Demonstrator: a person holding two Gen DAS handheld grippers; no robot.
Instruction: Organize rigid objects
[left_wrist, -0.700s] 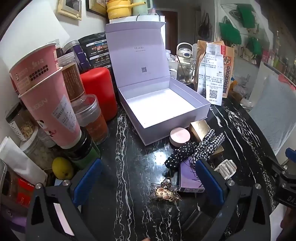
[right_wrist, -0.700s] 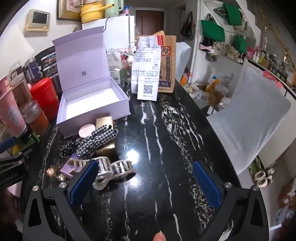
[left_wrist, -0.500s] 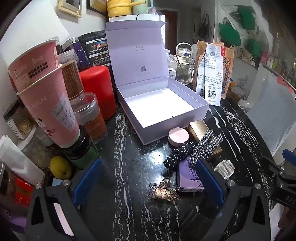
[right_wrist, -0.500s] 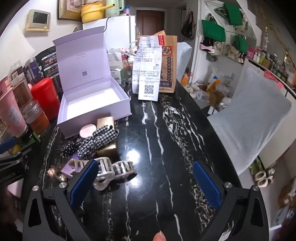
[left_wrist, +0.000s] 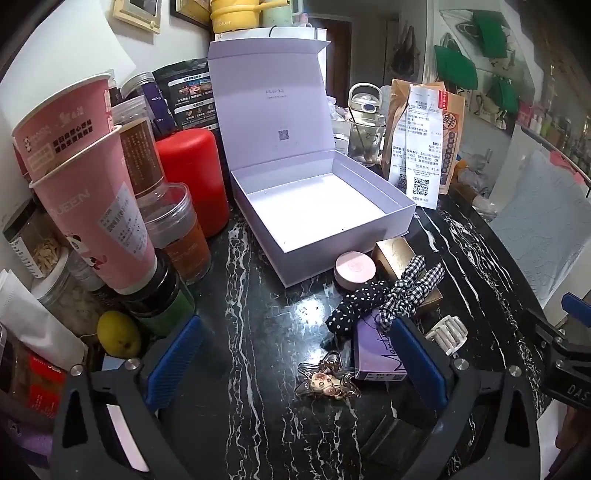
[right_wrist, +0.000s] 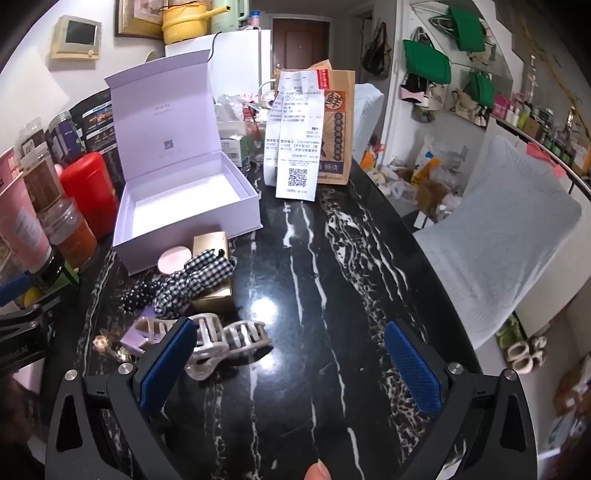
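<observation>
An open lavender box (left_wrist: 317, 206) (right_wrist: 184, 206) with its lid up stands on the black marble table. In front of it lie a pink round compact (left_wrist: 355, 266), a gold box (left_wrist: 397, 254), a checkered and a dotted hair tie (left_wrist: 399, 295), a purple card box (left_wrist: 376, 350), a star-shaped charm (left_wrist: 327, 380) and a white claw clip (right_wrist: 229, 336). My left gripper (left_wrist: 295, 362) is open above the table, with the charm between its fingers. My right gripper (right_wrist: 291, 362) is open, the clip by its left finger.
Pink paper cups (left_wrist: 85, 192), jars, a red canister (left_wrist: 192, 181) and a lemon (left_wrist: 118, 334) crowd the left side. A paper bag with receipts (right_wrist: 314, 136) stands behind the box. The table edge curves on the right, beside a covered chair (right_wrist: 517, 236).
Both grippers have drifted slightly; the left view has shifted a little toward the box. Nothing was taken hold of or let go.
</observation>
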